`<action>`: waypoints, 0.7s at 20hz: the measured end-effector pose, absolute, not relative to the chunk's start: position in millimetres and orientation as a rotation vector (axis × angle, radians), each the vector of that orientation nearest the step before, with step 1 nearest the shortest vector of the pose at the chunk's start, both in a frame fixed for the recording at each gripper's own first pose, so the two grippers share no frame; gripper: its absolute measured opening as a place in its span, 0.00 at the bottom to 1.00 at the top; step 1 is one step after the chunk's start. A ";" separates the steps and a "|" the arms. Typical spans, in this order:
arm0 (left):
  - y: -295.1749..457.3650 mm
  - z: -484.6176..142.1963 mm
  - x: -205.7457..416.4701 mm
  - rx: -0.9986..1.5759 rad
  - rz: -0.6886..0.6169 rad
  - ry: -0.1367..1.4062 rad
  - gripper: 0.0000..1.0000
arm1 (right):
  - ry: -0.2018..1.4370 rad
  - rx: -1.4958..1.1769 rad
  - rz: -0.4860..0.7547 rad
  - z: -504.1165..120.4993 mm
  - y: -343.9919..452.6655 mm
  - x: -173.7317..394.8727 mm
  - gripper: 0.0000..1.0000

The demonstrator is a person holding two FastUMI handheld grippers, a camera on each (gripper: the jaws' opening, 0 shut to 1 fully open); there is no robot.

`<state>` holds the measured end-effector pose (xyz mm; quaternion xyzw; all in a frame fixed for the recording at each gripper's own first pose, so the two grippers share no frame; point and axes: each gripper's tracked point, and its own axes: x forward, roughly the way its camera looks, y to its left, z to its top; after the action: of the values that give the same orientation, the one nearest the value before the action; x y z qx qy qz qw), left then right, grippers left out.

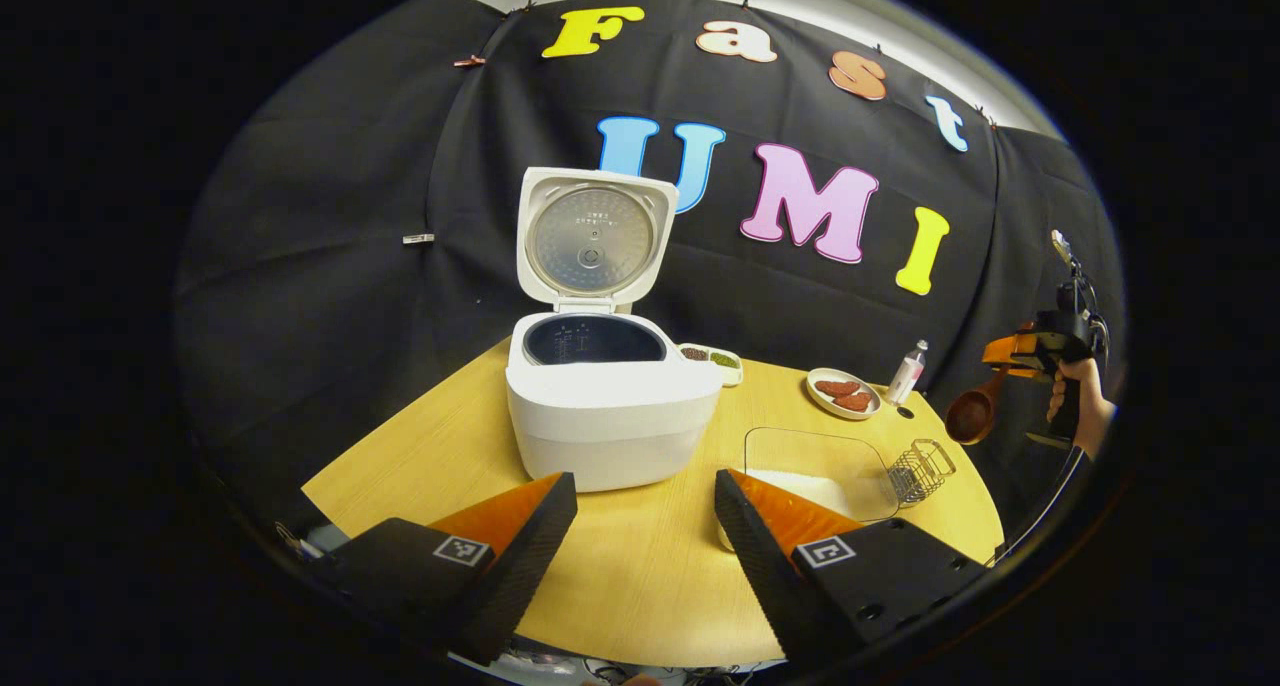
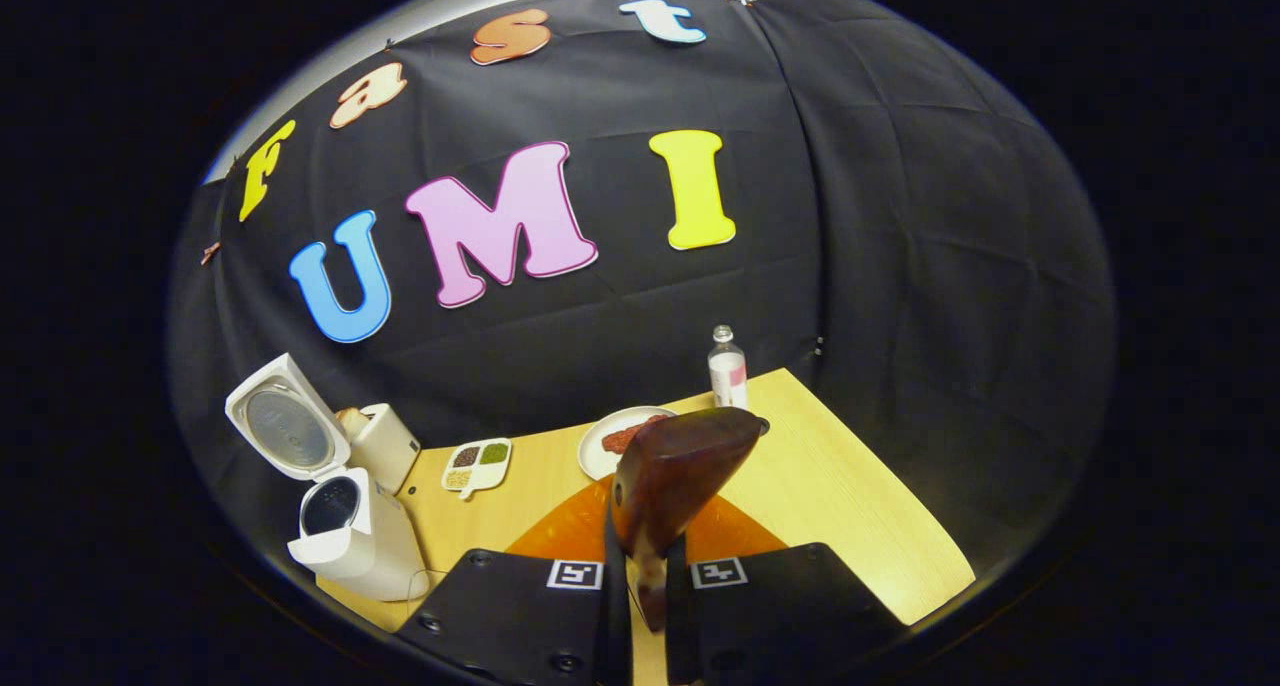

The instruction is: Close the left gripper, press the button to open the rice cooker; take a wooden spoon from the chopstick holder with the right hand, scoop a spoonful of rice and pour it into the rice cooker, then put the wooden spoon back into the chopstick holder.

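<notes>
Wooden spoon (image 2: 672,476) in R jaws, prob. above table edge (image 2: 930,566)

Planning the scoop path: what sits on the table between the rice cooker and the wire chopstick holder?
In the left gripper view, a clear container of rice lies between the rice cooker and the chopstick holder.

Glossy wooden spoon (image 2: 680,466) – matt wood-grain table (image 1: 640,566) – smooth white plastic rice cooker (image 1: 610,416)

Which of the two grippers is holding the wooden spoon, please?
The right gripper: it is shut on the spoon, raised beyond the table's right edge. The left gripper is open and empty, facing the cooker.
</notes>
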<state>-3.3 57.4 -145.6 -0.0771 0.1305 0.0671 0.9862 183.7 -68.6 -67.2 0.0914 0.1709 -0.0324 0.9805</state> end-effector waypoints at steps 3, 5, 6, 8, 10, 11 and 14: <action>76.9 -147.2 -7.0 -0.146 0.132 0.256 0.96 | 0.325 0.148 -0.026 -58.5 -36.3 173.2 0.17; 80.9 -150.8 -10.9 -0.141 0.107 0.257 0.96 | 0.324 0.156 0.003 -59.7 -12.0 169.2 0.17; 81.9 -155.5 -12.4 -0.120 0.089 0.264 0.96 | 0.326 0.164 0.010 -61.2 -0.9 166.9 0.17; 94.5 -161.5 -15.7 -0.067 0.077 0.273 0.96 | 0.335 0.158 0.024 -70.4 17.7 164.3 0.17; 100.7 -161.0 -18.4 -0.050 0.049 0.271 0.96 | 0.350 0.148 0.050 -82.7 39.8 160.6 0.17; 103.8 -162.0 -19.0 -0.051 0.040 0.272 0.96 | 0.359 0.145 0.061 -89.9 49.5 159.0 0.17; 114.1 -172.6 -16.5 -0.071 0.029 0.291 0.96 | 0.380 0.153 0.090 -112.8 75.7 155.9 0.17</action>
<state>-16.5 114.1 -172.6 -0.0352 0.1448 0.0143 0.9887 155.9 75.7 -112.8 0.0758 0.1886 0.0447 0.9781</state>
